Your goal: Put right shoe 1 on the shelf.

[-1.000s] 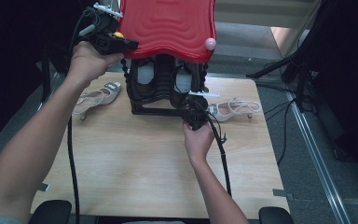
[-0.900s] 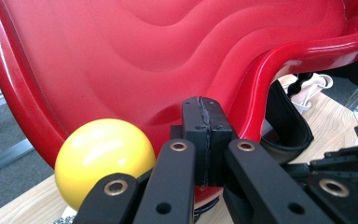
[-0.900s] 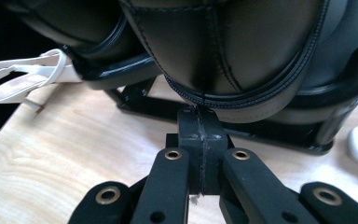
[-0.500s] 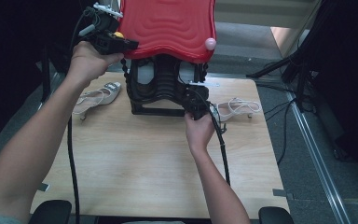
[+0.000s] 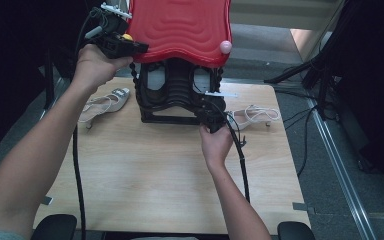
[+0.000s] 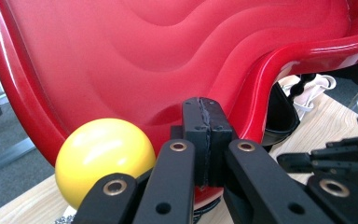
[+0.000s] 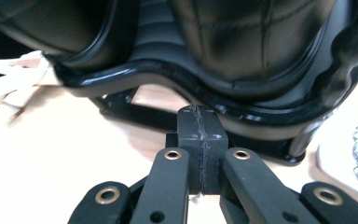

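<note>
Both claws are fully closed, empty: left claw (image 6: 204, 140) against the red lid (image 5: 180, 25); right claw (image 7: 200, 154) at the black base (image 7: 242, 112).

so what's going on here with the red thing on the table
A person works at a light wooden table with a hand-held tool in each hand. The left tool, jaws shut, is up against the edge of the glossy red wavy plastic lid, beside a yellow ball. The right tool, also shut, sits at the lower rim of the black moulded base under that lid. Pale strappy sandals lie on either side.
</note>
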Available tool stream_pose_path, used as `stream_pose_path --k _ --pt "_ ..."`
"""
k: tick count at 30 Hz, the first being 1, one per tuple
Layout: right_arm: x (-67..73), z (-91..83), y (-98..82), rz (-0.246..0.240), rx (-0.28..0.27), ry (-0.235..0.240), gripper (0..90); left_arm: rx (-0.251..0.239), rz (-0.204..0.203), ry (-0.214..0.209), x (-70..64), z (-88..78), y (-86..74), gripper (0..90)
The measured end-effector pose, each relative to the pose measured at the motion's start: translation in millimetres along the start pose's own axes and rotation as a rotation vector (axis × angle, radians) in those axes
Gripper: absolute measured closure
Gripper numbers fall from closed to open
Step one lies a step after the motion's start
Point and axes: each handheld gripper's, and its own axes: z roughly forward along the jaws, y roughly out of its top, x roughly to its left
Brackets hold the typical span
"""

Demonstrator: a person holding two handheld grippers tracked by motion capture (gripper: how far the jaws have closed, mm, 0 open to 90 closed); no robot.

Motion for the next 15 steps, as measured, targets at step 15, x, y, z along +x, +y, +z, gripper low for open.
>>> stream_pose_path --k 15 --pt "3.7 -23.9 -22.9 -0.053 0.089 0.101 86.1 0.009 -0.018 -0.066 -7.8 -25.8 1.5 67.7"
